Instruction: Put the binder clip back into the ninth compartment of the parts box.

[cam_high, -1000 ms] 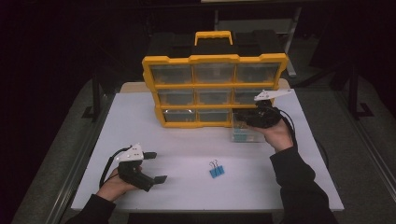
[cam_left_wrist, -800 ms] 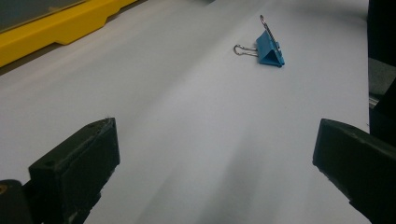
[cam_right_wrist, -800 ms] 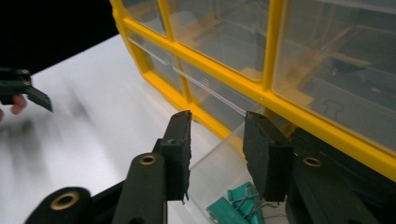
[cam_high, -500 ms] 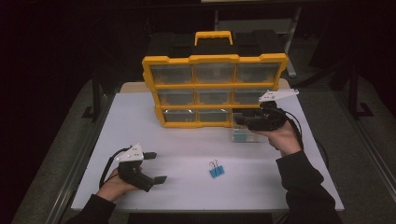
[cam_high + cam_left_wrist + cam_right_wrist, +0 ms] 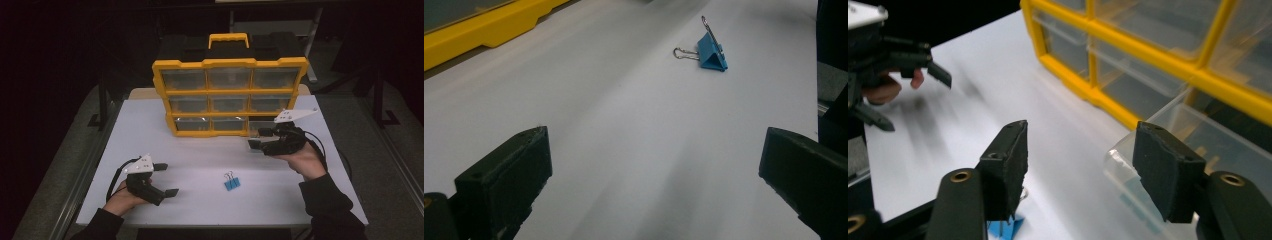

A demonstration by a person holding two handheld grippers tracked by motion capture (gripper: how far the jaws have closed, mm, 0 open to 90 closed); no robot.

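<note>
- The right gripper (image 5: 260, 138) is in front of the lower right corner of the yellow organizer (image 5: 230, 95), and its fingers are released, with a clear gap between them.
- In the right gripper view, one finger (image 5: 1164, 167) is just beside the rim of a clear plastic drawer (image 5: 1168, 145) that is pulled out from the bottom row; I cannot tell if it touches the rim.
- The left gripper (image 5: 165, 179) rests low near the front left of the white counter (image 5: 200, 150), and its fingers are also released and wide apart, holding nothing.
- The blue binder clip (image 5: 231, 182) lies on the counter between the two grippers, closer to the front edge and well apart from the organizer.
- In the left gripper view, the binder clip (image 5: 710, 50) is farther ahead of the fingers, with its wire handles pointing up and to the side.
</note>
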